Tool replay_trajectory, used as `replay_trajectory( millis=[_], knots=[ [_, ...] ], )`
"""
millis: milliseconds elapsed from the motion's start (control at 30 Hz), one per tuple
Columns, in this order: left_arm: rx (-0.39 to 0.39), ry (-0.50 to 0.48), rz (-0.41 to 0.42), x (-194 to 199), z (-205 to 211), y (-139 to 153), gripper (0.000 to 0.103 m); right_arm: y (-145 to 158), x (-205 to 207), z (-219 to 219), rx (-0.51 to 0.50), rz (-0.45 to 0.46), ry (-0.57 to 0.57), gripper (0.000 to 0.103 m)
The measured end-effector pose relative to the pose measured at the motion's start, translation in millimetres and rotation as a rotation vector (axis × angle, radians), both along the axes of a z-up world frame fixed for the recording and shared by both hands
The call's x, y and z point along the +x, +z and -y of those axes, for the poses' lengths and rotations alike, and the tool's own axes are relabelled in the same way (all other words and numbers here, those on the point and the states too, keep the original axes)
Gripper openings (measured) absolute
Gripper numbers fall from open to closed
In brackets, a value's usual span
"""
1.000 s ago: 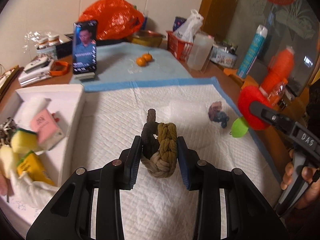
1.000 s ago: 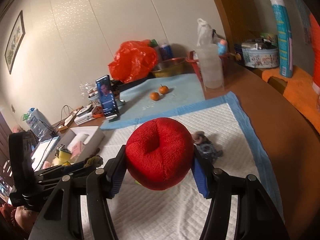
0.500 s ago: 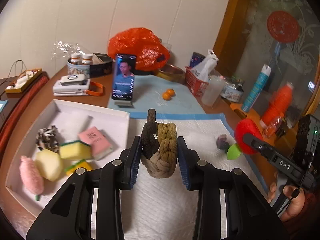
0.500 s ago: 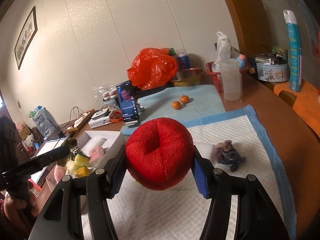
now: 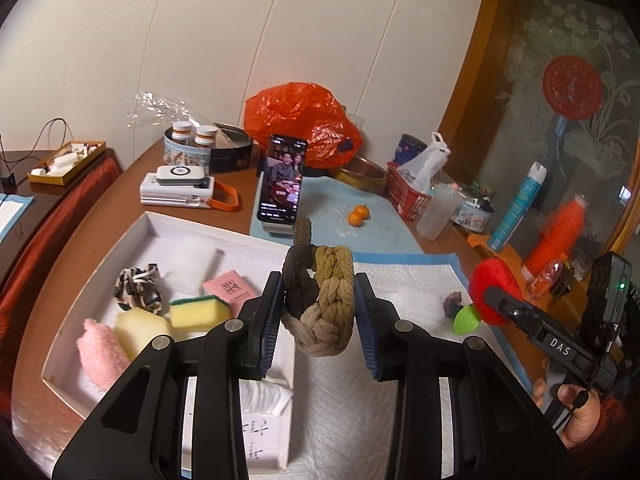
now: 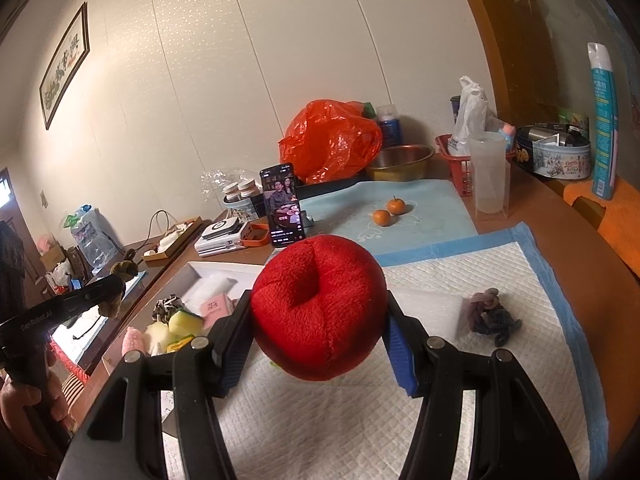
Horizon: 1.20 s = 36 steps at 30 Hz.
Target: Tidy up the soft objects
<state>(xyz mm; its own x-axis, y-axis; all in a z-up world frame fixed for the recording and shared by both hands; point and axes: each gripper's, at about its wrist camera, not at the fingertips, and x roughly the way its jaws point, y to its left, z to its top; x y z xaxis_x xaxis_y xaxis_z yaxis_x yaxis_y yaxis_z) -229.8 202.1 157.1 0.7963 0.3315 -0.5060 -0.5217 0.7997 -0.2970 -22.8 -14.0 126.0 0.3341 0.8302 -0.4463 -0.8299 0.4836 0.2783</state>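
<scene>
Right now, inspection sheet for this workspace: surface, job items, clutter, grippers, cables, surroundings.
Surface: brown table with a white quilted pad and a light blue mat.
Job's things: white tray holding sponges, pink roll, patterned scrunchie and pink packet; small dark cloth bundle loose on the pad.
Clutter: phone upright with its screen on, orange bag, two oranges, metal bowl, red basket, spray can, tins.
Grippers: left gripper shut on braided rope knot; right gripper shut on red plush apple; both lifted.
Cables: black cord at the far left side table.
Surroundings: panelled wall, framed picture, patterned glass door.
</scene>
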Motion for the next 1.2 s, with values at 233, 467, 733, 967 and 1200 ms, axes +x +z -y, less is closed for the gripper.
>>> replay_trajectory(
  millis=[233, 467, 733, 967, 1200],
  knots=[
    [-0.008, 0.026, 0.011, -14, -9, -1, 0.034, 1, -9, -8, -0.002, 0.009, 0.010, 0.060],
    [-0.008, 0.043, 0.018, -28, -18, 0, 0.034, 3, -17, -16, -0.003, 0.017, 0.018, 0.060],
    [-0.002, 0.077, 0.034, -47, -34, 4, 0.034, 5, -26, -26, -0.003, 0.027, 0.023, 0.060],
    [-0.002, 0.091, 0.043, -63, -51, 5, 0.034, 6, -35, -35, -0.002, 0.031, 0.027, 0.060],
    [0.000, 0.098, 0.046, -77, -68, 7, 0.034, 10, -49, -49, -0.001, 0.043, 0.026, 0.060]
  ],
)
